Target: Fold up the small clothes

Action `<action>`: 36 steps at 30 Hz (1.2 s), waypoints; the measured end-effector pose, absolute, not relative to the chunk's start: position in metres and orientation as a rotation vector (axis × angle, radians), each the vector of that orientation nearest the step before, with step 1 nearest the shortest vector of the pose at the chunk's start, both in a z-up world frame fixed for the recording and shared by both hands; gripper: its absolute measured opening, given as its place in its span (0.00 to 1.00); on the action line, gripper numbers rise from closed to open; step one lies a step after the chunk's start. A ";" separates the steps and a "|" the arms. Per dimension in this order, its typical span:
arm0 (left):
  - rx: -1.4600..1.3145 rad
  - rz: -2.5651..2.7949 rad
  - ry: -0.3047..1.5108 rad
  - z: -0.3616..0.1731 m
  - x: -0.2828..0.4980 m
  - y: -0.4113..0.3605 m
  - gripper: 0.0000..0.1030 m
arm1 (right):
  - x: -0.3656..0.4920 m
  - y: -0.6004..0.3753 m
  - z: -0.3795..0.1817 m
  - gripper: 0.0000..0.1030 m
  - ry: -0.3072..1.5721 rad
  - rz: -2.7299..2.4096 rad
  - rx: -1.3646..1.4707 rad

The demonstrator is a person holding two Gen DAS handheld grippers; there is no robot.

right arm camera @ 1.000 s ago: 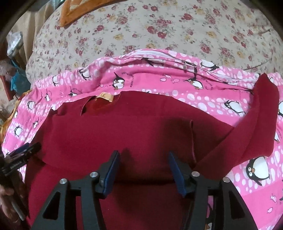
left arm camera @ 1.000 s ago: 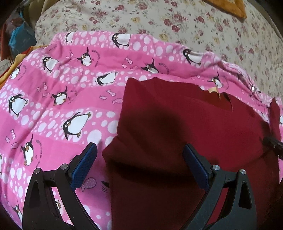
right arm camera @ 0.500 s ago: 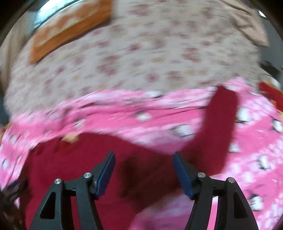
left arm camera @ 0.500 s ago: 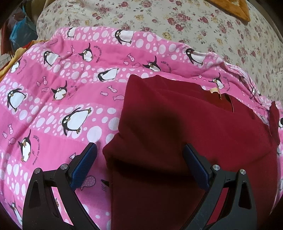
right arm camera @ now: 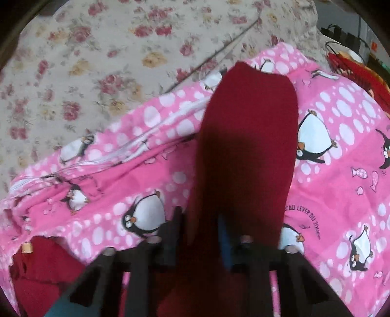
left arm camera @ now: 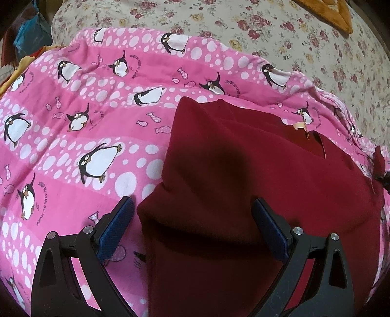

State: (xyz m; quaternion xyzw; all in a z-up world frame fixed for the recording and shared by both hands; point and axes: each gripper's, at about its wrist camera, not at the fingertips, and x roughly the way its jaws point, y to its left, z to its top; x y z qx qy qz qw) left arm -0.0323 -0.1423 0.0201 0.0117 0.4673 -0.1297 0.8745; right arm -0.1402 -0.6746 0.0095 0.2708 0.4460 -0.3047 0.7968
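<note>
A dark red sweater point(left arm camera: 243, 183) lies on a pink penguin blanket point(left arm camera: 73, 146), its left sleeve folded over the body and the neck label at the far right. My left gripper point(left arm camera: 192, 226) is open above the folded left edge, its jaws wide apart. In the right wrist view the sweater's right sleeve point(right arm camera: 246, 146) stretches away over the blanket point(right arm camera: 341, 170). My right gripper point(right arm camera: 199, 231) straddles the sleeve near its base with the jaws partly closed. The view is blurred, so I cannot tell whether the pads grip the cloth.
A cream floral bedsheet point(left arm camera: 243, 36) lies beyond the blanket. An orange cushion point(left arm camera: 334, 14) is at the far right corner. Red and dark items point(right arm camera: 353, 65) lie off the bed's right edge. A blue bag point(left arm camera: 31, 34) is at the far left.
My right gripper swung right from the sweater's body to the right sleeve and its jaws narrowed around it. The left gripper stayed open and barely moved.
</note>
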 end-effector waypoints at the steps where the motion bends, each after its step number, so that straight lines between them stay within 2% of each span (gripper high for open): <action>1: 0.025 -0.270 0.975 0.020 -0.032 -0.142 0.95 | -0.151 -0.674 0.018 0.07 0.933 -0.622 0.599; 6: 0.026 -0.264 0.974 0.021 -0.034 -0.141 0.95 | -0.228 -0.671 0.061 0.07 0.840 -0.576 0.652; 10: 0.030 -0.256 0.966 0.022 -0.036 -0.140 0.95 | -0.277 -0.668 0.047 0.08 0.902 -0.573 0.685; 11: 0.030 -0.255 0.965 0.022 -0.037 -0.140 0.95 | -0.280 -0.668 0.044 0.13 0.913 -0.575 0.692; 12: 0.030 -0.256 0.965 0.022 -0.036 -0.140 0.95 | -0.286 -0.670 0.041 0.31 0.920 -0.591 0.700; 14: 0.026 -0.257 0.968 0.021 -0.036 -0.140 0.95 | -0.302 -0.673 0.043 0.49 0.887 -0.638 0.703; 17: 0.025 -0.256 0.968 0.022 -0.037 -0.140 0.95 | -0.318 -0.684 0.051 0.50 0.812 -0.680 0.733; 19: 0.027 -0.256 0.968 0.021 -0.037 -0.140 0.95 | -0.327 -0.698 0.051 0.56 0.754 -0.699 0.812; 20: 0.026 -0.257 0.969 0.021 -0.036 -0.140 0.95 | -0.330 -0.705 0.047 0.63 0.742 -0.709 0.852; 21: 0.026 -0.257 0.970 0.021 -0.036 -0.140 0.95 | -0.334 -0.712 0.042 0.64 0.730 -0.726 0.899; 26: 0.026 -0.258 0.969 0.021 -0.035 -0.141 0.95 | -0.347 -0.746 0.016 0.64 0.626 -0.787 1.030; 28: 0.024 -0.259 0.967 0.022 -0.035 -0.141 0.95 | -0.347 -0.753 0.014 0.55 0.589 -0.780 1.055; 29: 0.019 -0.264 0.961 0.023 -0.035 -0.140 0.95 | -0.345 -0.753 0.017 0.35 0.588 -0.773 1.034; 30: 0.012 -0.268 0.953 0.026 -0.035 -0.140 0.95 | -0.341 -0.751 0.024 0.22 0.603 -0.767 0.994; 33: -0.057 -0.299 0.865 0.044 -0.040 -0.131 0.95 | -0.336 -0.738 0.050 0.16 0.592 -0.755 0.889; 36: -0.085 -0.313 0.816 0.056 -0.043 -0.127 0.95 | -0.328 -0.716 0.092 0.16 0.571 -0.704 0.742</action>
